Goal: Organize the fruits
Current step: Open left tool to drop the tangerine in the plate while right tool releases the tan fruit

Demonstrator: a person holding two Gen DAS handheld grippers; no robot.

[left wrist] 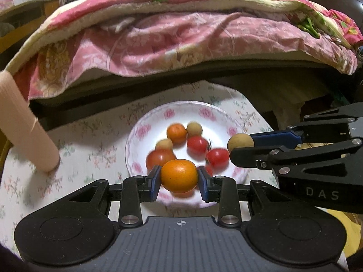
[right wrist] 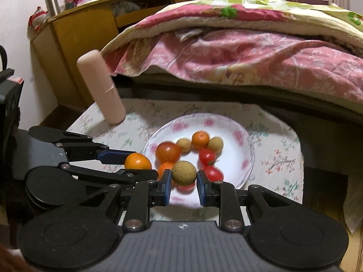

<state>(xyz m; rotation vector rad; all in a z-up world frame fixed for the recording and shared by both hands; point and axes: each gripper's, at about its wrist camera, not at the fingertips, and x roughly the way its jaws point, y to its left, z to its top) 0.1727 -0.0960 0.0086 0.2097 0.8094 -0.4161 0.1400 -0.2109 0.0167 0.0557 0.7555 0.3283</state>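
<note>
Fruits mostly lie on the floral plate [left wrist: 145, 122]. My left gripper [left wrist: 179, 179] clamps a tangerine [left wrist: 179, 175] and my right gripper [right wrist: 183, 180] a tan longan [right wrist: 183, 172], both above the plate, probably for sorting.

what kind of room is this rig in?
Most likely a bedroom at home: a bed with a pink floral quilt sits right behind the small cloth-covered table, and a wooden cabinet stands against the wall.

Three oranges [left wrist: 179, 176], three longans [right wrist: 183, 173], four-ish tomatoes [left wrist: 217, 157]
</note>
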